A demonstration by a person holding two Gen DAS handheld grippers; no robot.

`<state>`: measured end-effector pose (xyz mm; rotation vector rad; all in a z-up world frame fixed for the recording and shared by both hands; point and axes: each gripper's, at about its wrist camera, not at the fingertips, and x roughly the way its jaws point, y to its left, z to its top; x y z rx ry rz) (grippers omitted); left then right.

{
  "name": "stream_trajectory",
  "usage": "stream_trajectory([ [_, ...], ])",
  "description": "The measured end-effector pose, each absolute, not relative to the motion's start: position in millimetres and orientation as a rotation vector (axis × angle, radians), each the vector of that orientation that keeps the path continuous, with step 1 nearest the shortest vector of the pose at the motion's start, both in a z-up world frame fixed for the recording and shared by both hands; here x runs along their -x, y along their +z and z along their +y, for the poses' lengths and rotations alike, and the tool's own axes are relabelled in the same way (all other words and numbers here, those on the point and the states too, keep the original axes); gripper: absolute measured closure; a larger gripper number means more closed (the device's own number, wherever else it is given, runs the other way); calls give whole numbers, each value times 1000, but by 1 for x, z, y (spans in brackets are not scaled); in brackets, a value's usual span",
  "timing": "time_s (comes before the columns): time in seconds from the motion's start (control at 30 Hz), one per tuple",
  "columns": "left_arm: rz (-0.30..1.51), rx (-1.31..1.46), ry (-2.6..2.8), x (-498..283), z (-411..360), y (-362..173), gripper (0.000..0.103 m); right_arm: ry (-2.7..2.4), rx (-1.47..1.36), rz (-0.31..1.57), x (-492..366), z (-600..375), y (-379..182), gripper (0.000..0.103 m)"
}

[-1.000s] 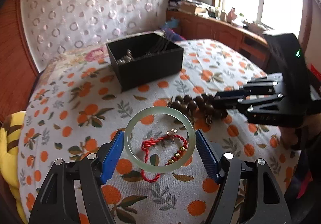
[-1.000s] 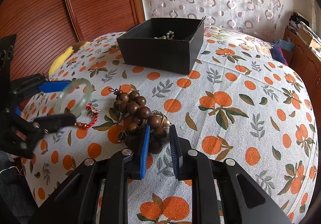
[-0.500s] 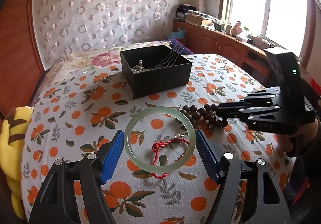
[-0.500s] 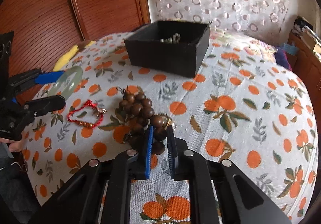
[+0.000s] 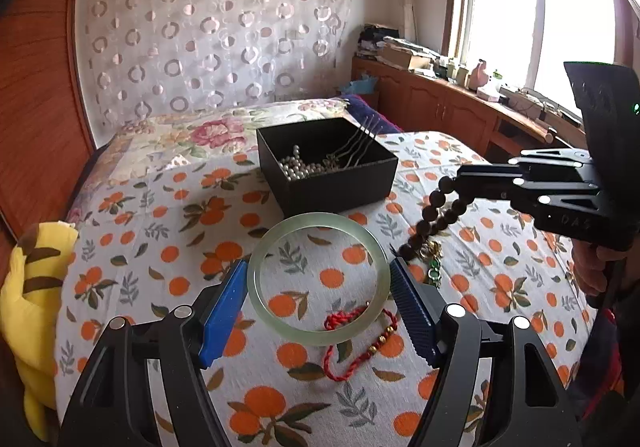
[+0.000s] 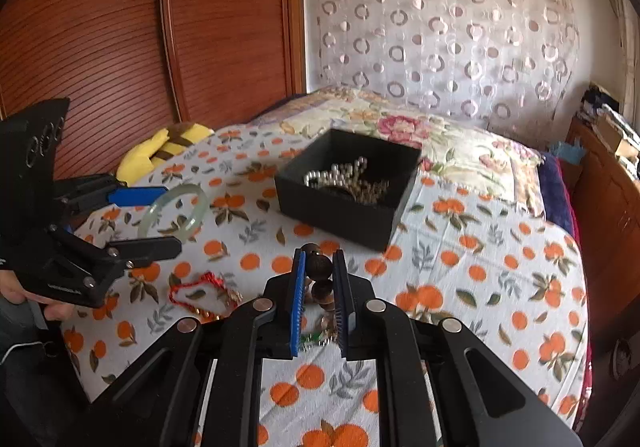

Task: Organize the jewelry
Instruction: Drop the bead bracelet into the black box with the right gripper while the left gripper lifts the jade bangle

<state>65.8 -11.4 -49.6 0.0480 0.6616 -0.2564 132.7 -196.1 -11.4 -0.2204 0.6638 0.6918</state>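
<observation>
My left gripper (image 5: pixel 318 279) is shut on a pale green jade bangle (image 5: pixel 280 247), held flat above the bed; it also shows in the right wrist view (image 6: pixel 188 225). My right gripper (image 6: pixel 319 269) is shut on a brown wooden bead bracelet (image 6: pixel 319 267), which hangs from it above the cloth (image 5: pixel 436 213) with small gold and green charms at its lower end. A red cord bracelet (image 5: pixel 352 343) with gold beads lies on the cloth below the bangle (image 6: pixel 200 293). A black open box (image 5: pixel 326 163) with pearls and chains stands further back (image 6: pixel 344 189).
The bed has an orange-print cloth (image 5: pixel 160 247). A yellow striped plush (image 5: pixel 28 287) lies at the left edge. A wooden wardrobe (image 6: pixel 120 27) and a patterned curtain (image 5: pixel 208 47) stand behind. A wooden cabinet (image 5: pixel 460 107) runs under the window.
Both grippers have risen. The right gripper closed on the wooden bead bracelet and lifted it off the cloth. The left still holds the bangle, now higher and nearer the box.
</observation>
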Motion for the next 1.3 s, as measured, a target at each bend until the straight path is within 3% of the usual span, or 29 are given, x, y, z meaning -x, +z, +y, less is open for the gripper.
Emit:
stream_trajectory([
  [0.77,605,-49,-252,-103,-8,-30,34,638,244,521,-184,-174,47,88],
  [1.3,605,-57,-243,-139,-15,-23,34,603,222,598,-236,-154,24,88],
])
